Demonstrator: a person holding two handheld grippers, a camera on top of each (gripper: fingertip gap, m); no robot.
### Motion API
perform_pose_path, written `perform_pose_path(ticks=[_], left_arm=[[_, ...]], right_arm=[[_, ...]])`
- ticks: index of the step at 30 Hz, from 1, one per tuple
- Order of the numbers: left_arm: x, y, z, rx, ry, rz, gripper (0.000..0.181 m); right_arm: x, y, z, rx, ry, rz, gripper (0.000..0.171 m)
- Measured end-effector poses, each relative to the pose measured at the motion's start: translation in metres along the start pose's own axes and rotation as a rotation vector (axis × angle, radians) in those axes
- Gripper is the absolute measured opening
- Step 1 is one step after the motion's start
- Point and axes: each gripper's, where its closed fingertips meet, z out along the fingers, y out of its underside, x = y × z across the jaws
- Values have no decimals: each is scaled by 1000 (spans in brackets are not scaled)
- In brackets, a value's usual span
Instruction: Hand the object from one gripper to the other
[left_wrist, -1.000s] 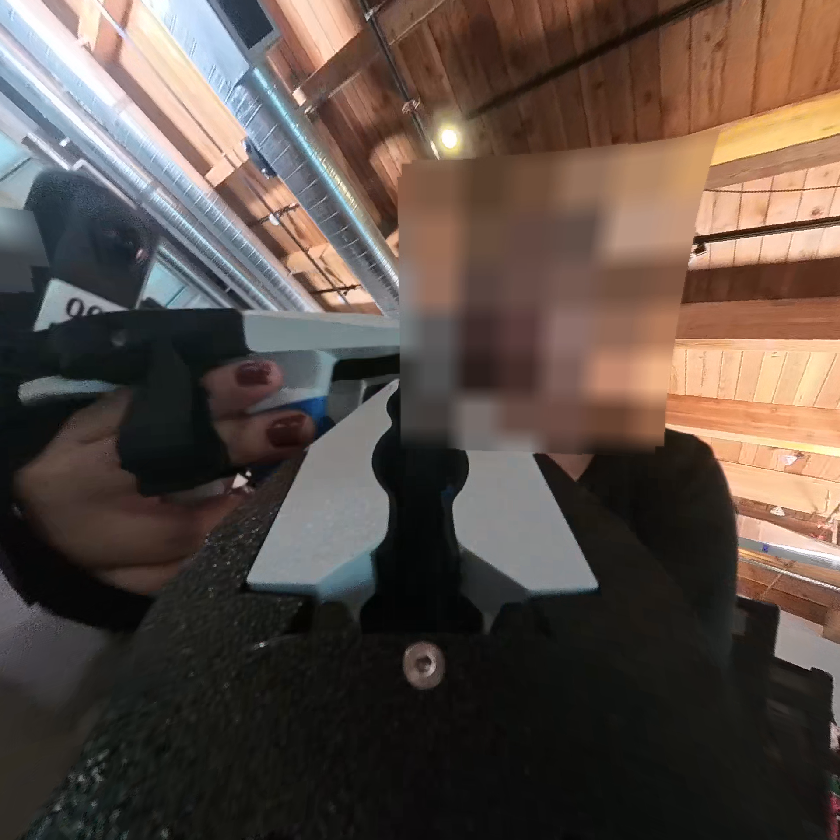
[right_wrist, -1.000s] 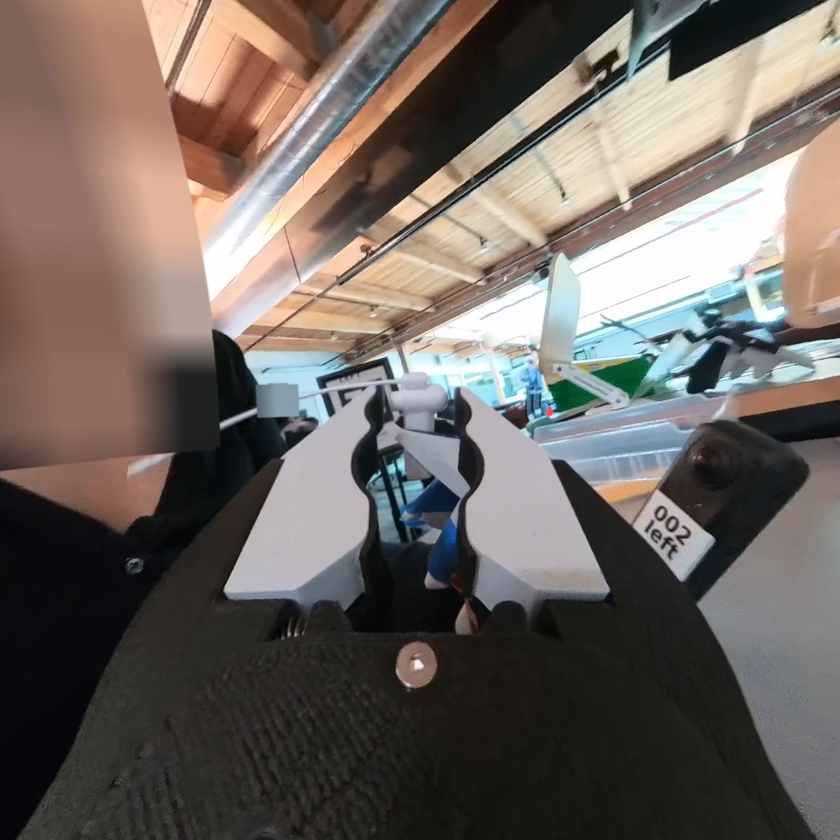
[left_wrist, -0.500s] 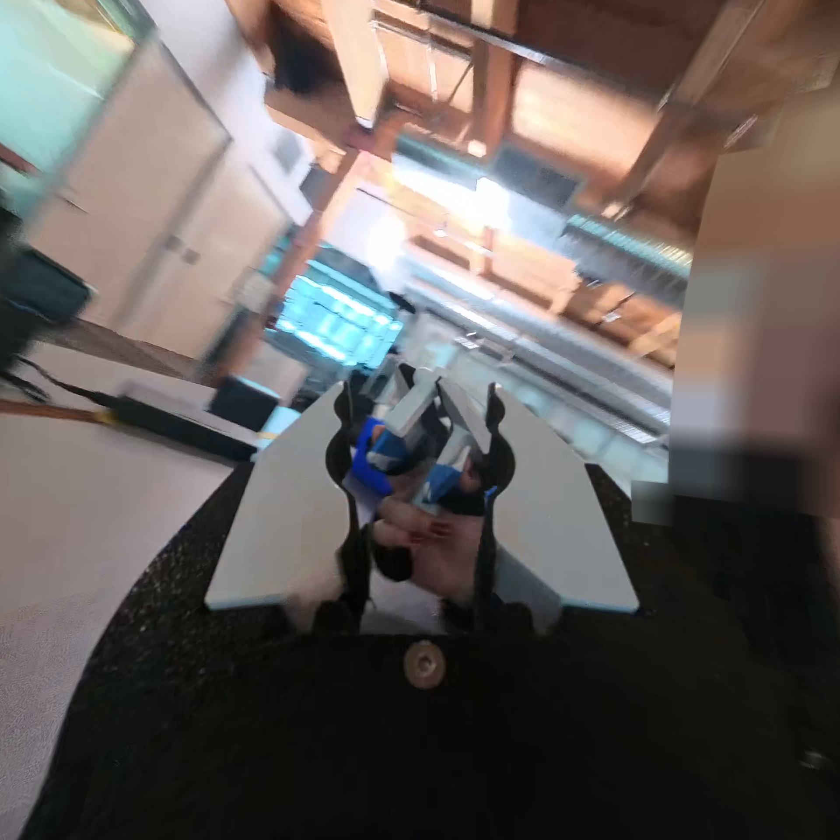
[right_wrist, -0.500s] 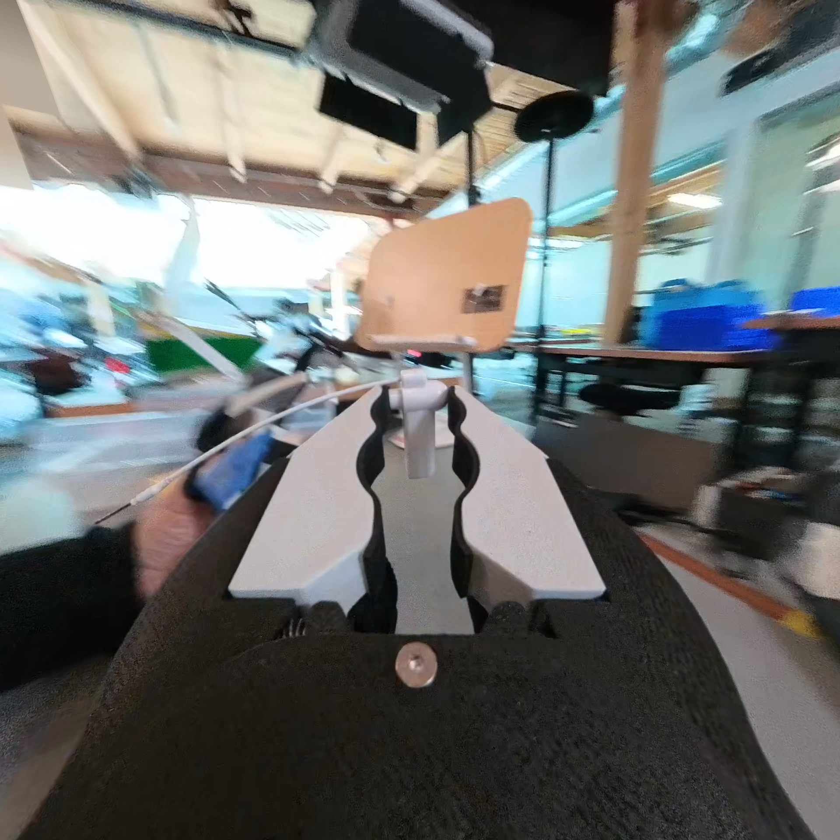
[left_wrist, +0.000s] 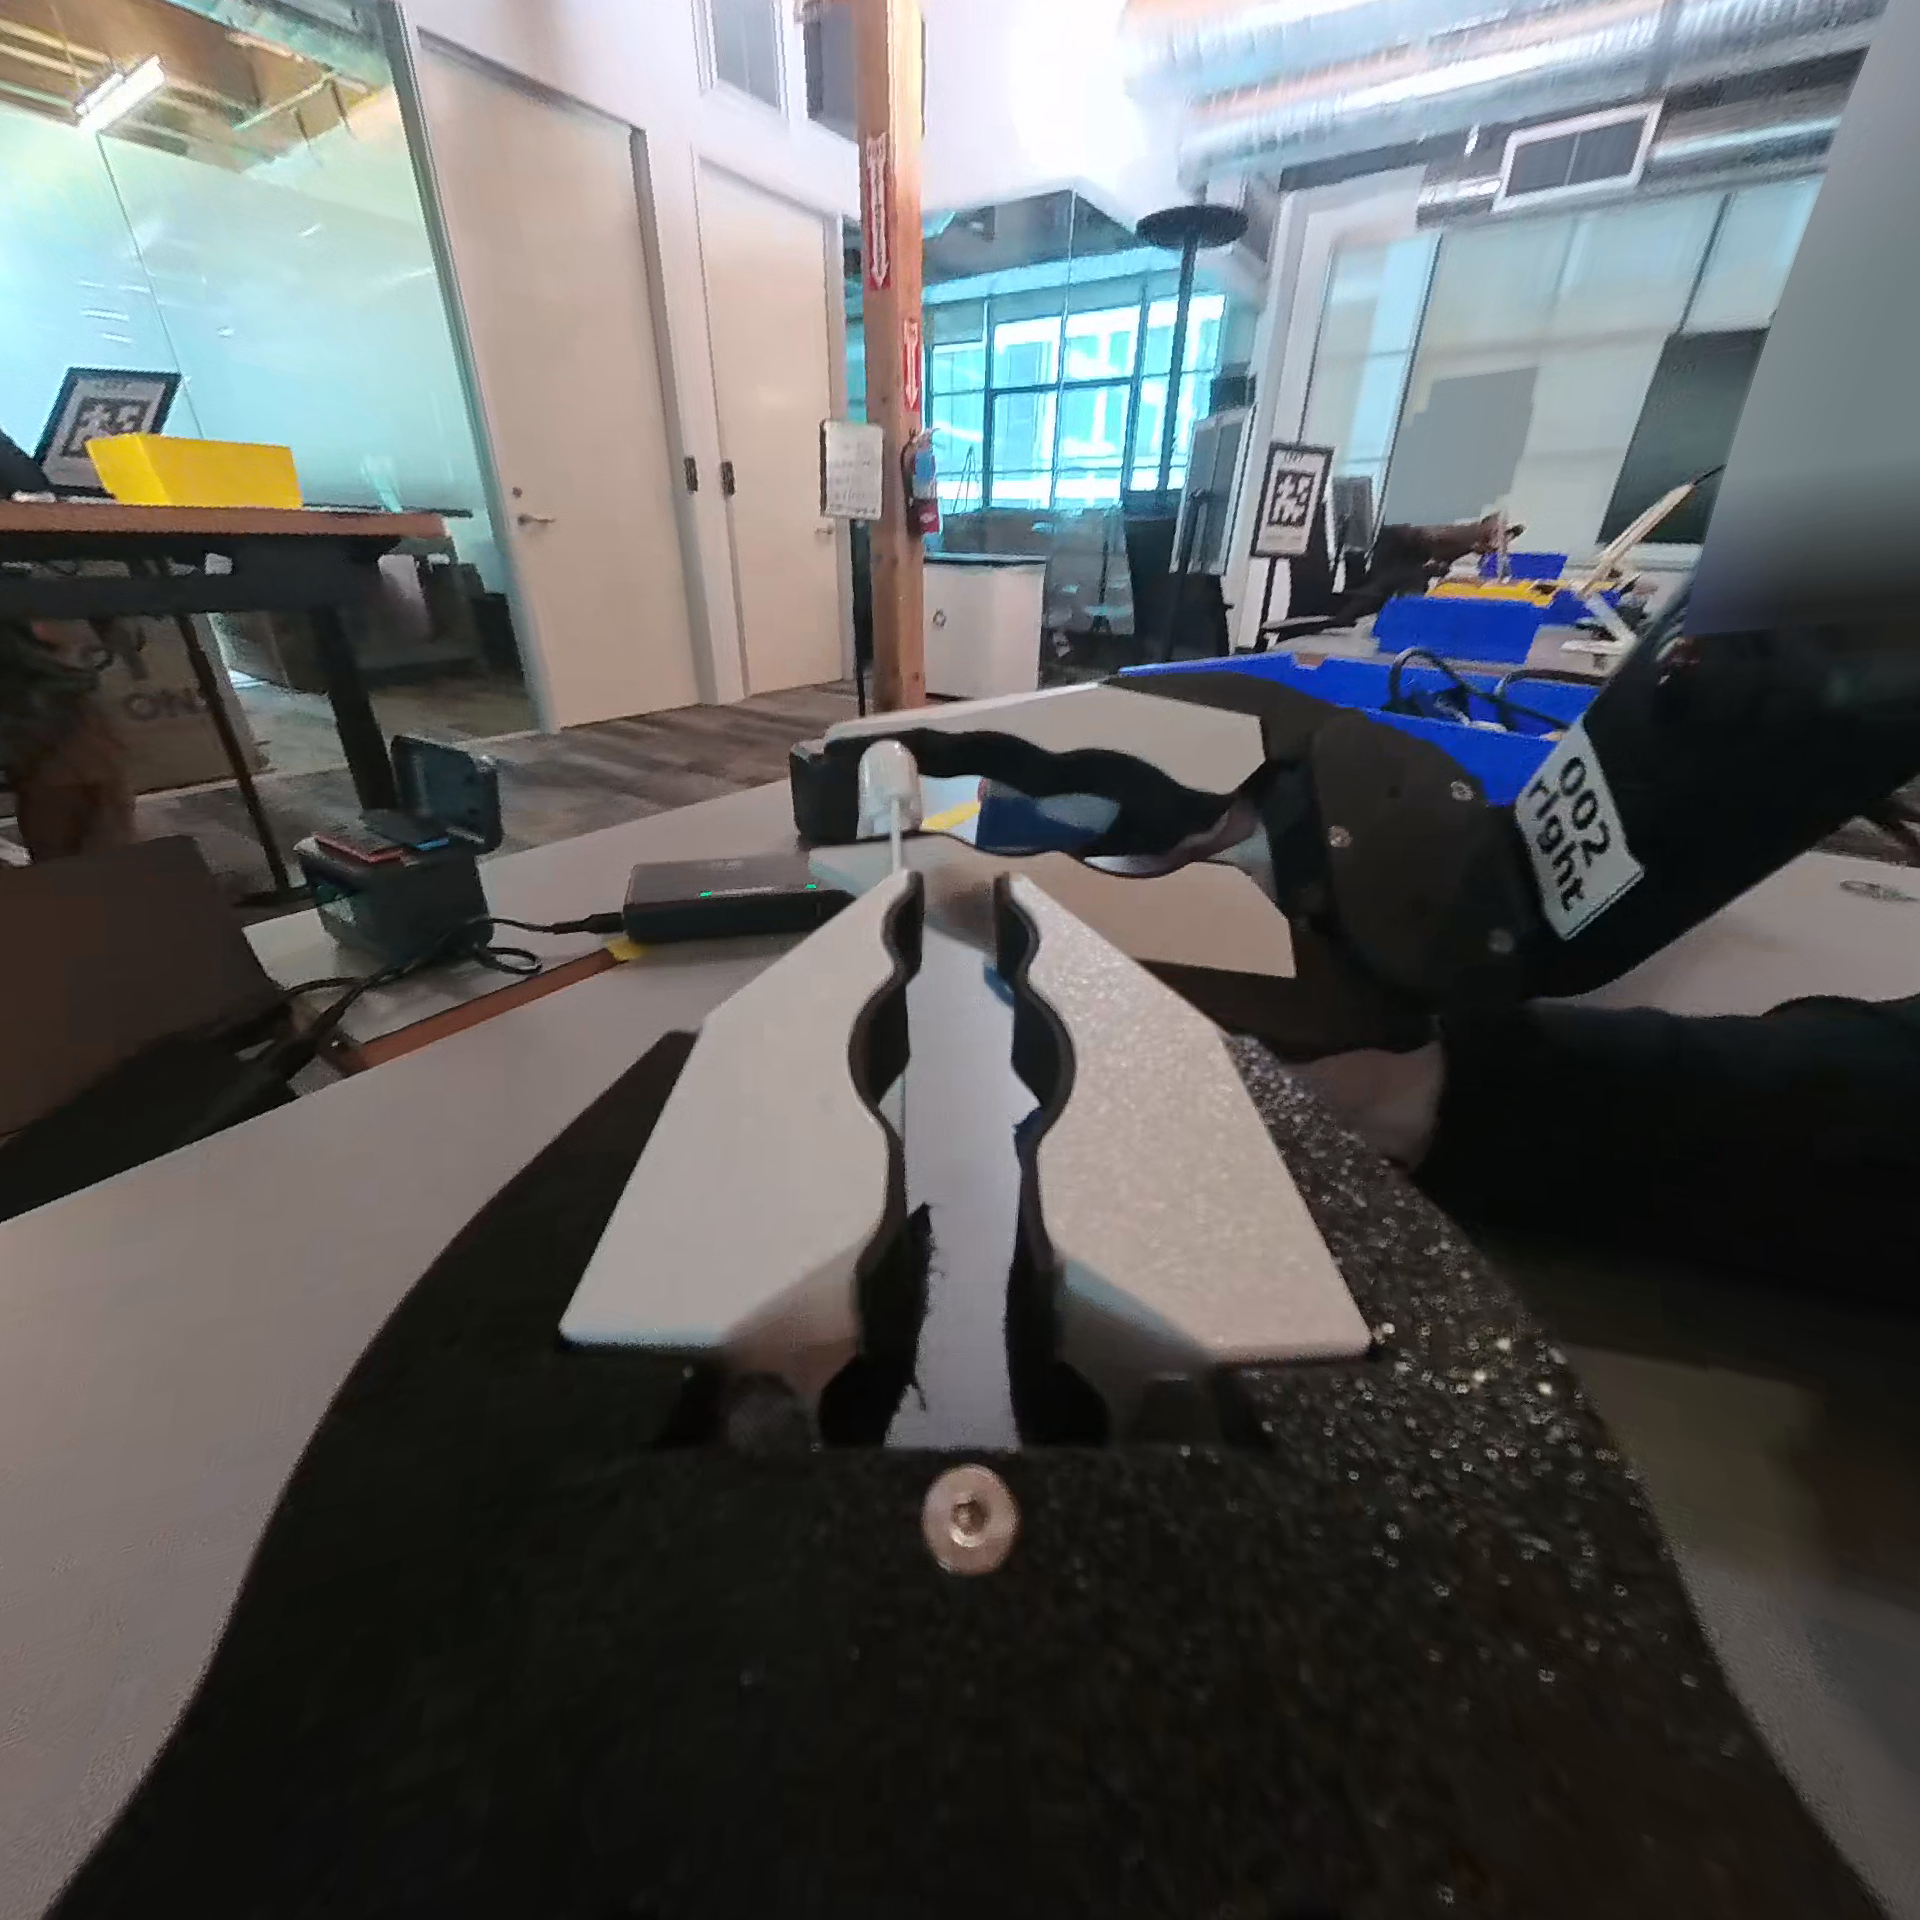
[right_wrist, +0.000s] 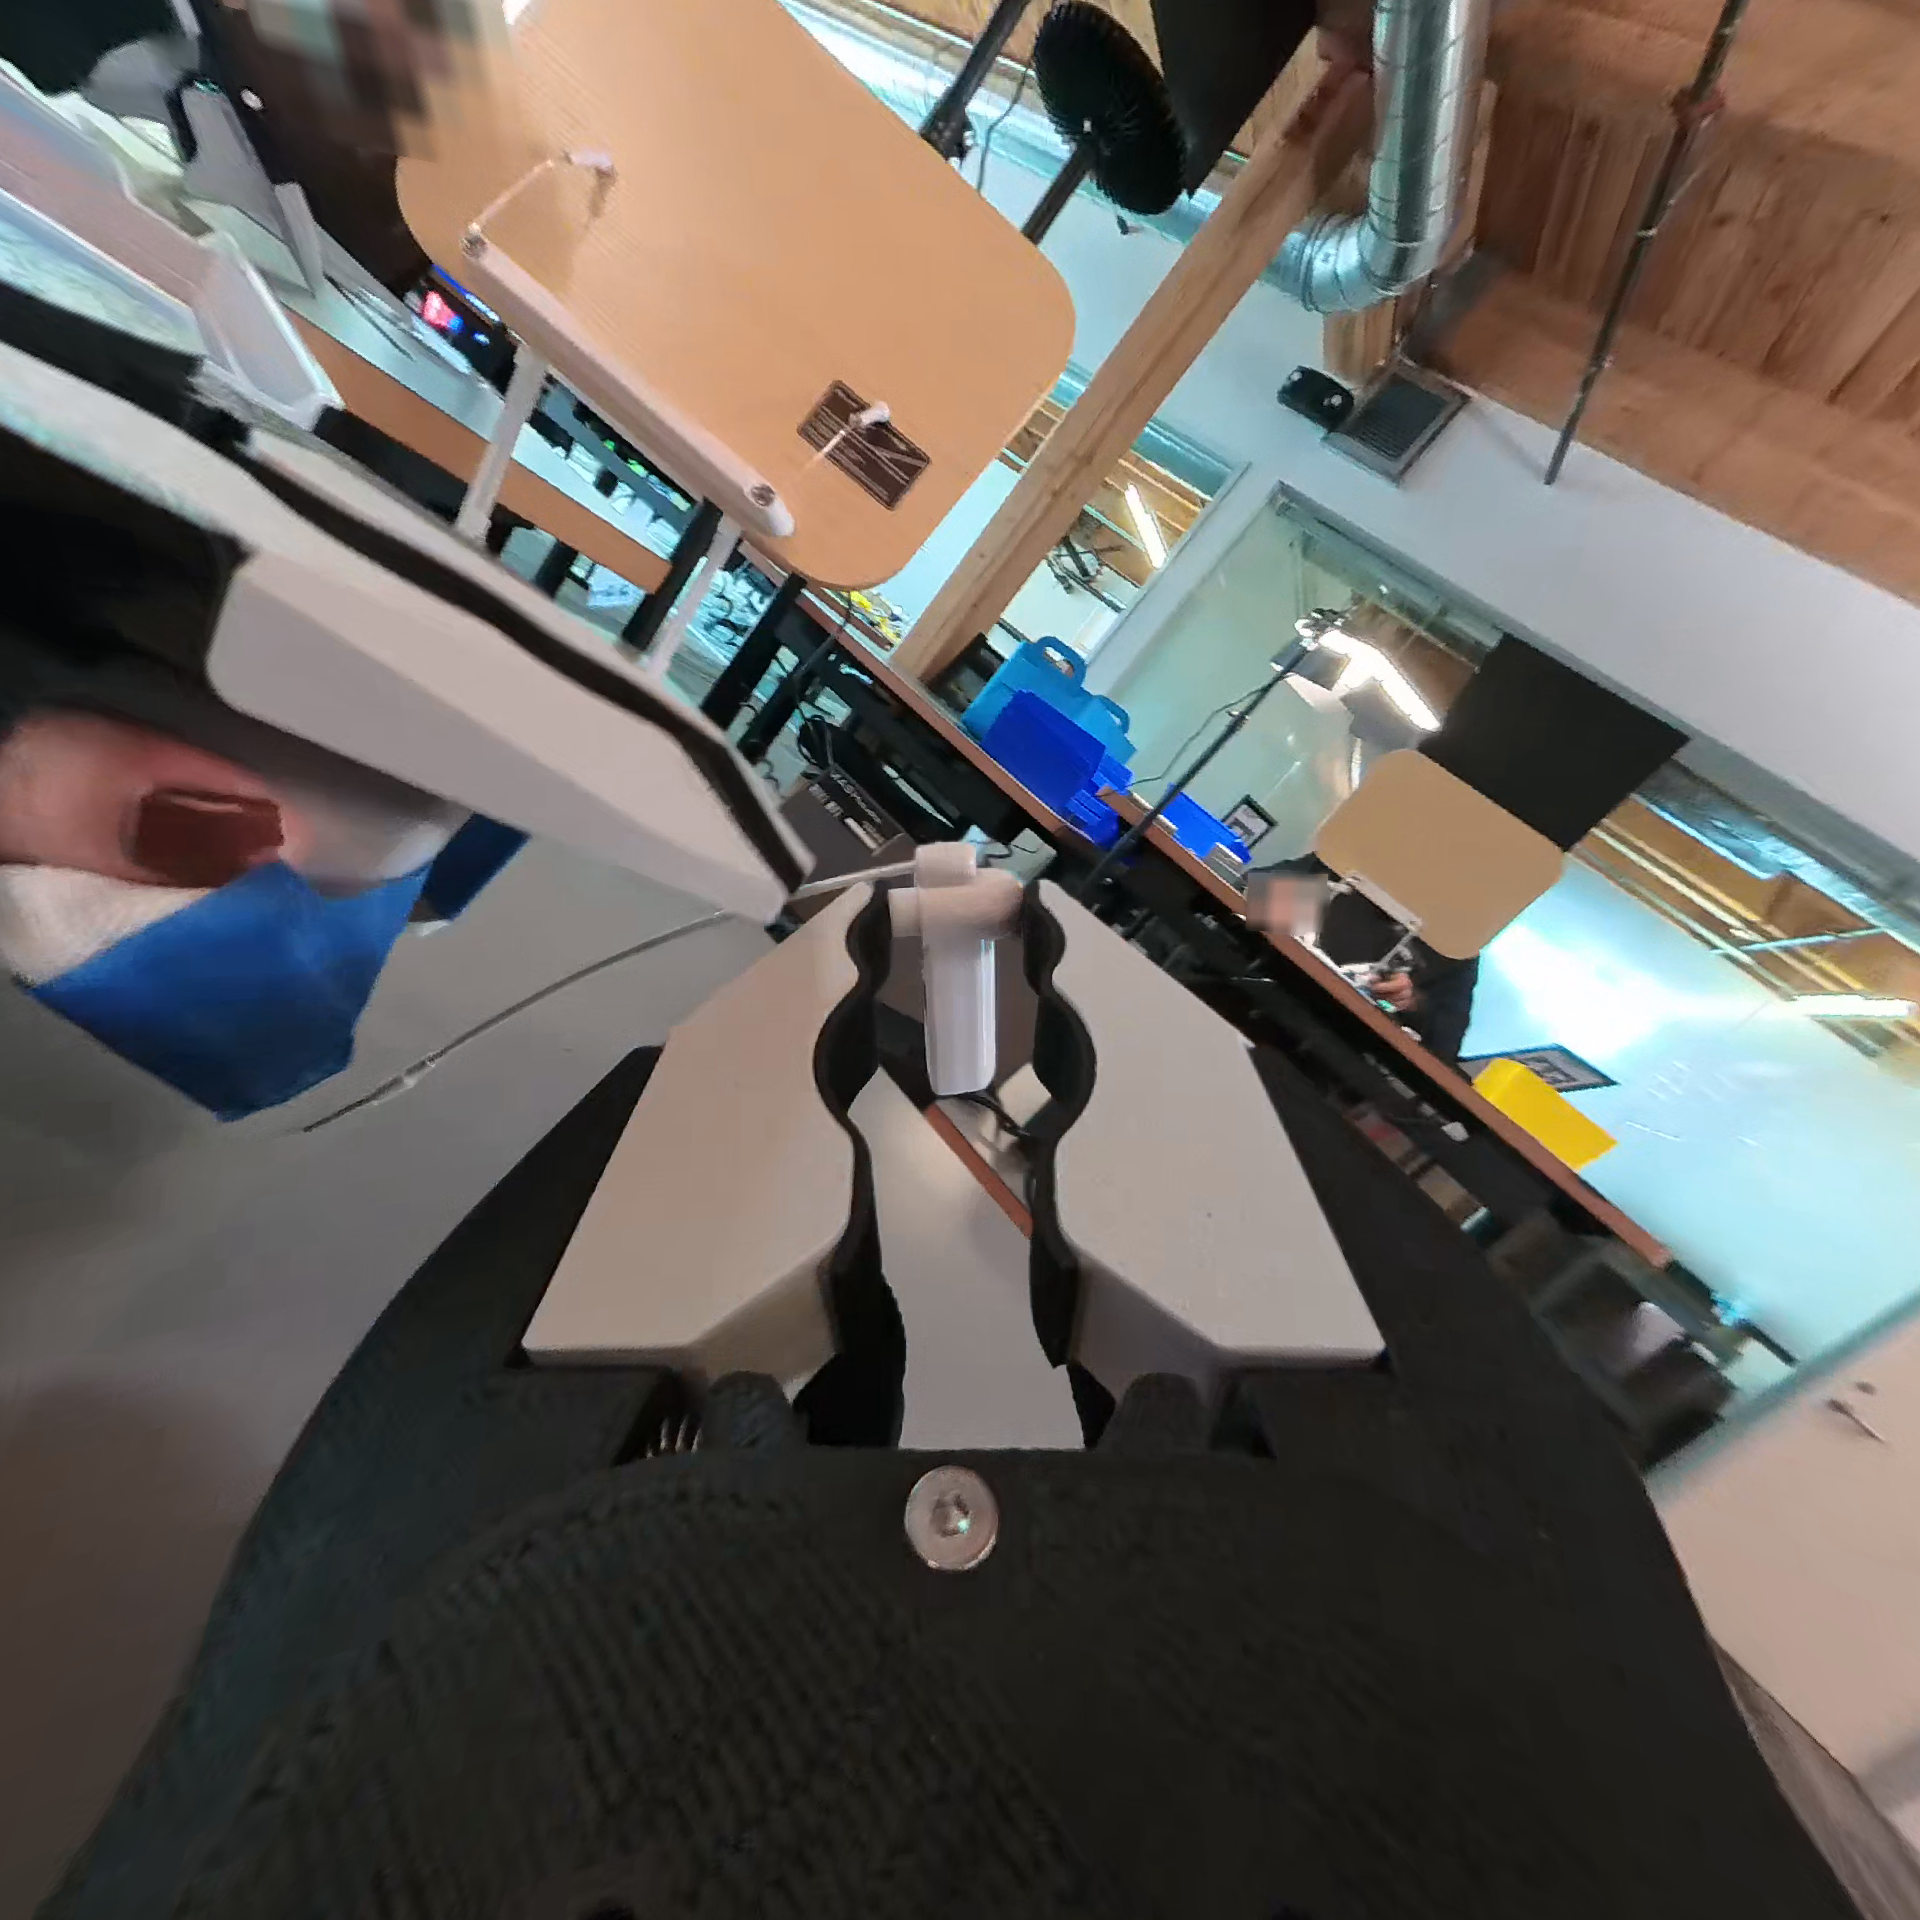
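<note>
In the left wrist view, the left gripper (left_wrist: 958, 899) is hovering over the grey table (left_wrist: 260, 1299), fingers parted by a narrow gap and empty — its tips just beside the thin stem of the white object (left_wrist: 886, 787).

In the right wrist view, the right gripper (right_wrist: 956, 914) is pinching that object (right_wrist: 958, 995) at its fingertips — the left gripper's finger (right_wrist: 499, 717) is reaching in alongside.

We face an open workshop with white walls and two tall white doors (left_wrist: 665, 436) beside a frosted glass partition (left_wrist: 239, 312). A bare wooden post (left_wrist: 894, 353) rises mid-room before bright gridded windows (left_wrist: 1060, 405). A pale grey bench (left_wrist: 208, 1320) spreads below us; a brown-topped desk (left_wrist: 208, 525) carries a yellow plastic bin (left_wrist: 192, 473). Overhead run wooden ceiling planks (right_wrist: 1714, 197) and a silver metal duct (right_wrist: 1392, 177).
</note>
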Motion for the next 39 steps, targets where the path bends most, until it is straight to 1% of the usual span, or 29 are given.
perform_pose_path(ticks=[4,7,10,13,14,16,19,20,24,26,28,31,33,34,36,39], left_arm=[[-4,8,1,-56,-33,23,8],[-9,8,0,-64,-88,68,7],[-14,2,-3,-51,-148,129,13],[-16,9,-1,-85,-143,110,16],[-14,11,0,-89,-127,96,15],[-9,14,2,-99,-90,84,0],[-15,10,1,-68,-124,66,0],[-18,6,-1,-44,-141,57,0],[-28,-10,-14,66,-163,-25,0],[-31,-19,-20,149,-140,-99,0],[-33,-27,-27,229,-107,-168,0],[-24,-42,-35,347,26,-258,0],[-16,-47,-38,395,128,-317,0],[-12,-49,-38,410,184,-354,0],[-4,-53,-38,441,283,-406,0],[16,-56,-37,441,495,-519,0]], right_arm=[[5,-1,-1,3,25,-7,24],[6,0,-1,-1,38,-19,24],[5,1,-1,-5,35,-25,24],[4,0,-1,-3,33,-35,24],[3,-1,-1,0,27,-38,24],[2,-2,-1,6,21,-41,24],[2,-6,-2,36,9,12,24],[2,-7,-3,51,-4,54,25],[-1,-5,-1,60,-89,222,41],[-4,-13,-3,115,-155,332,40],[-9,-25,-7,191,-271,499,36],[-11,-36,-12,273,-497,908,39],[-3,-38,-12,322,-602,1196,47],[0,-39,-12,347,-638,1306,51],[1,-40,-12,365,-687,1430,54],[-6,-47,-14,373,-808,1546,54]])
